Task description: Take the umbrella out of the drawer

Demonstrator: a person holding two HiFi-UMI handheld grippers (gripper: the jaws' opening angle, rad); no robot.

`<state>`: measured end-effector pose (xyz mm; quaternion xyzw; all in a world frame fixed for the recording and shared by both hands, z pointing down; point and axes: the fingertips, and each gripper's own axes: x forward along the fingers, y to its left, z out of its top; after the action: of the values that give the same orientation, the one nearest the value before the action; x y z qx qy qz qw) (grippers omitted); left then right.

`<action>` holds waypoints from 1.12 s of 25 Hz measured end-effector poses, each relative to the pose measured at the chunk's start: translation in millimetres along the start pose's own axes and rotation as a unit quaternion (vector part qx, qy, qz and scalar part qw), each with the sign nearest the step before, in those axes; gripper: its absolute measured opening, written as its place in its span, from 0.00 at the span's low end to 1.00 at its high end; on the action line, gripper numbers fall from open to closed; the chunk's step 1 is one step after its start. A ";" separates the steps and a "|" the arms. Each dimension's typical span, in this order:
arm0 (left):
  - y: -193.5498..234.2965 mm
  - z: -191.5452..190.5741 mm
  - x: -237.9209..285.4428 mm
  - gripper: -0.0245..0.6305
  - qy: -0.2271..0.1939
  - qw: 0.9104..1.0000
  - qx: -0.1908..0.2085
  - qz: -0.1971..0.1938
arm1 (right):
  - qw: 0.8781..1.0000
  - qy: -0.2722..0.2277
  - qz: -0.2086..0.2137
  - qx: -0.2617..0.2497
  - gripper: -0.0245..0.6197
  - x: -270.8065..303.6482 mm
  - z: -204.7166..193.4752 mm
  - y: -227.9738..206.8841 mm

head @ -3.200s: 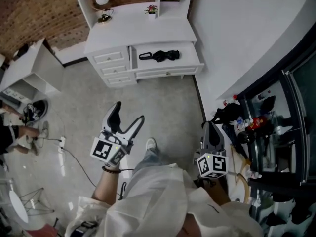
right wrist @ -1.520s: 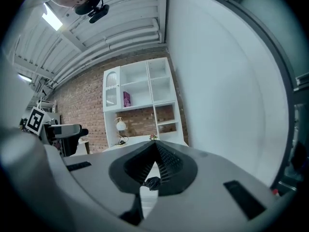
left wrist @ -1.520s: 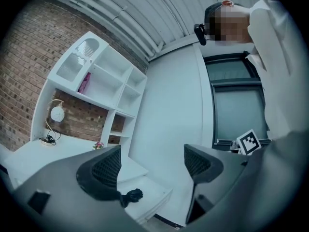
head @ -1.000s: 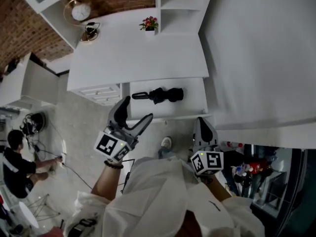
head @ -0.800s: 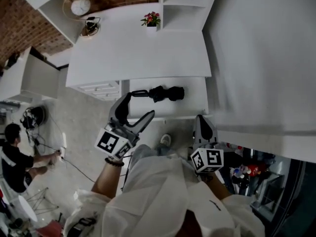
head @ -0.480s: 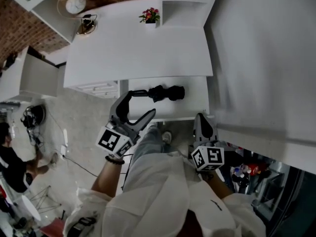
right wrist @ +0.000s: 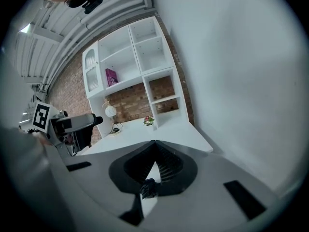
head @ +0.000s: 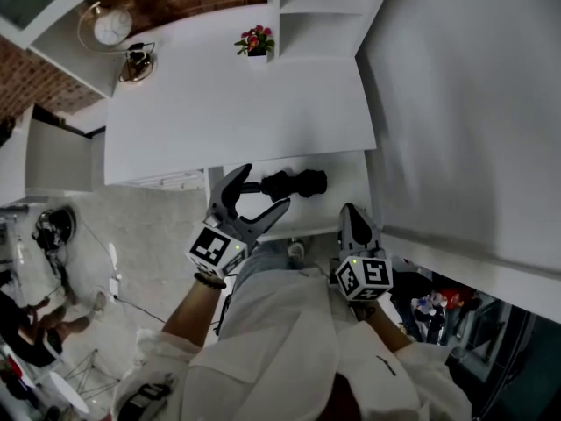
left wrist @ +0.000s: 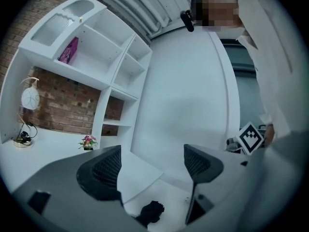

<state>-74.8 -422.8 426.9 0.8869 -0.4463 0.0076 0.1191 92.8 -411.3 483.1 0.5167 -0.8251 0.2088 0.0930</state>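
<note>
A black folded umbrella (head: 287, 183) lies in the open white drawer (head: 344, 179) under the desk top, its loop handle pointing left. My left gripper (head: 261, 191) is open above the drawer's front left part; one finger overlaps the handle end, and I cannot tell if it touches. In the left gripper view the umbrella (left wrist: 151, 211) shows low between the wide-apart jaws of the left gripper (left wrist: 152, 166). My right gripper (head: 351, 212) is shut and empty at the drawer's front right corner. In its own view the right gripper (right wrist: 154, 147) has its tips together.
The white desk top (head: 237, 103) carries a small flower pot (head: 252, 42), a round clock (head: 112, 27) and a lamp (head: 136, 60). A white wall (head: 456, 103) stands close on the right. Cables and a person (head: 35, 340) are on the floor at lower left.
I have come up to the desk. The left gripper moved forward from in front of the drawer to over its front left part, beside the umbrella's handle. Both jaw states are unchanged.
</note>
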 end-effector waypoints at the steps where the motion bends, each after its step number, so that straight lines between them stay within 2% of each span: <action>1: 4.0 -2.0 4.7 0.64 0.006 1.000 -0.001 -0.008 | 1.000 0.002 -0.005 0.000 0.06 6.8 0.4 1.2; 7: 29.4 -24.1 26.3 0.64 0.037 0.998 -0.006 -0.051 | 0.999 0.026 -0.027 0.007 0.06 44.7 -7.8 11.3; 13: 45.6 -63.5 43.6 0.64 0.081 0.992 0.016 -0.097 | 0.997 0.053 -0.053 0.029 0.06 74.1 -31.3 12.3; 19: 41.0 -107.4 58.7 0.64 0.130 0.980 0.064 -0.136 | 0.993 0.083 -0.065 0.055 0.06 93.3 -57.2 3.0; 24: 34.4 -141.3 75.2 0.64 0.171 0.968 0.101 -0.156 | 0.986 0.106 -0.084 0.097 0.06 108.2 -80.1 -12.8; 28: 31.2 -169.9 86.7 0.64 0.198 0.958 0.122 -0.168 | 0.982 0.132 -0.079 0.113 0.06 120.2 -100.9 -18.2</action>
<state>-31.7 -472.1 608.7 0.9376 -0.2544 0.2172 0.0952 48.7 -471.5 622.4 0.5551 -0.7332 0.3593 0.1586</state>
